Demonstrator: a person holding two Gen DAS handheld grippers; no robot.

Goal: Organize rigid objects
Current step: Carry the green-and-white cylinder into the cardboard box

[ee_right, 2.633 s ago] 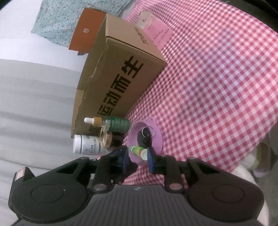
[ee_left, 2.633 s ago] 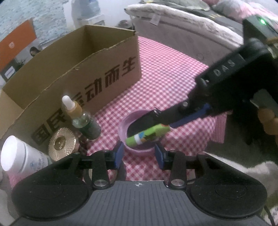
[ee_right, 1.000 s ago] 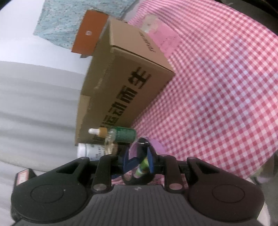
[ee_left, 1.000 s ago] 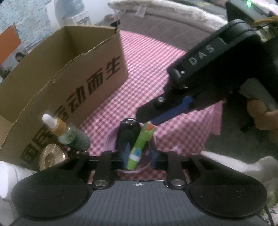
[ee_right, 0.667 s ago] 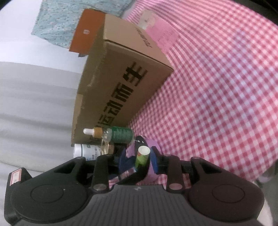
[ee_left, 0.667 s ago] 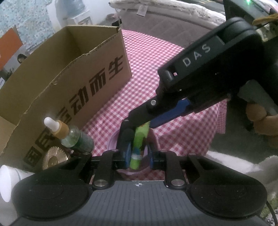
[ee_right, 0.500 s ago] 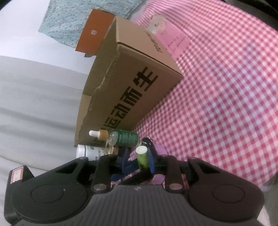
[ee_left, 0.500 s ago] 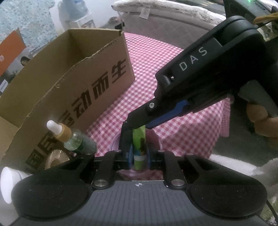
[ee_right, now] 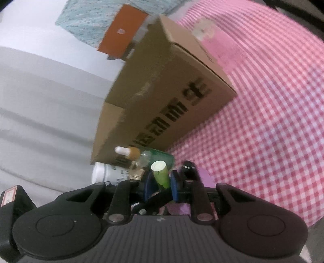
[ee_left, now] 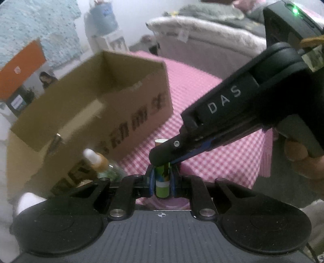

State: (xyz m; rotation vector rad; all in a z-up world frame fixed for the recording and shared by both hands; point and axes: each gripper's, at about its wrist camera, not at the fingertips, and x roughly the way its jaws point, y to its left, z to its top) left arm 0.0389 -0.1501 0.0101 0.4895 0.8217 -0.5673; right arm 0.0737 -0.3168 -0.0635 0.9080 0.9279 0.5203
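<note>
A home, seemingly a bedroom; a bed heaped with pale fleecy blankets [ee_left: 202,40] stands behind the counter under a pink-and-white gingham cloth [ee_right: 273,125]; a blue water-dispenser bottle [ee_left: 104,19] stands by the wall.

- Your left gripper [ee_left: 162,183] is matte black plastic: a ribbed grey-black deck with a small crosshair mark, two round speckled housings, and two link arms pinned by silver screws.
- Its fingers [ee_left: 151,182] carry blue pads.
- Your right gripper [ee_right: 160,185] has the same build, with a red-and-white sticker at its left edge.
- From the left wrist camera, its black body bears white "DAS" lettering, a silver screw, a blue strip and a green light.
</note>
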